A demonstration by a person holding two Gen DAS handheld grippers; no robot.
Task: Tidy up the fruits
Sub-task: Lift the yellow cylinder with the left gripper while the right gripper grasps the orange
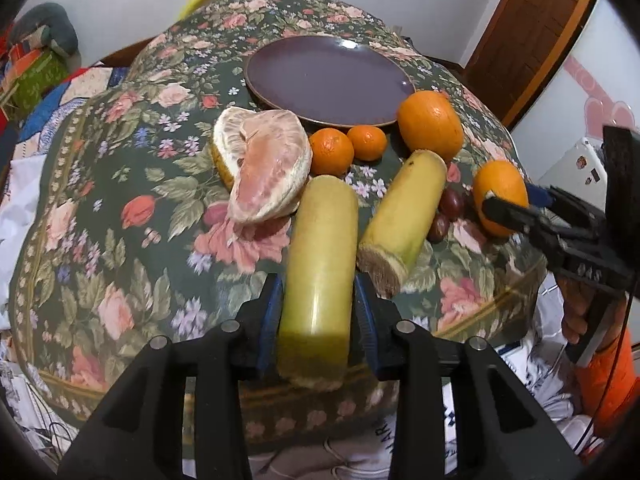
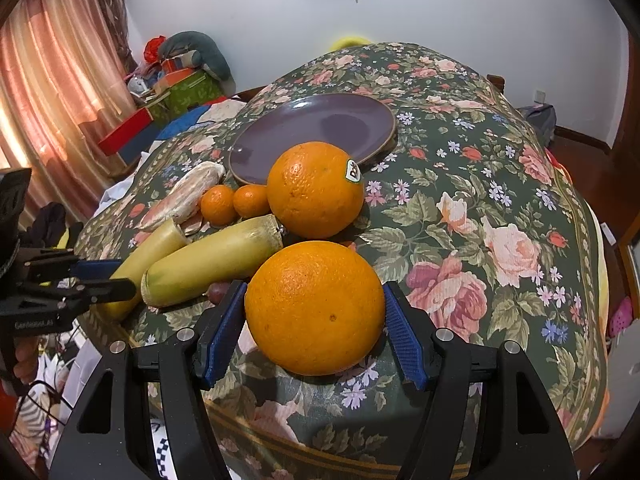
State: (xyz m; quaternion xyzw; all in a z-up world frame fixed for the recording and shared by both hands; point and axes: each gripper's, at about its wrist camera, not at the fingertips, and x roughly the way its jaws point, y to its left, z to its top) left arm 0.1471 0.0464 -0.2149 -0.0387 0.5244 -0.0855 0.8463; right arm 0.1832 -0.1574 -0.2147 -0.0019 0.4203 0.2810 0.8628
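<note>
two grippers at the floral table's (image 2: 480, 208) near edge: left gripper (image 1: 318, 312) pinching pale yellow-green cane segment (image 1: 320, 264); right gripper (image 2: 314, 332) spread around large round orange (image 2: 315, 307), contact unclear.

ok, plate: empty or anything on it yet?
Empty. The plate shows only bare purple glaze in both views; the oranges, the pomelo and the cane pieces all lie on the cloth beside it.

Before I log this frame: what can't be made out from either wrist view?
- Small dark fruits: left view, mostly behind the second stalk piece; kind unclear.
- Right gripper on the near orange: pad contact unclear.
- Pomelo: right view, edge-on.
- Held stalk piece: near end hidden between the left gripper pads.
</note>
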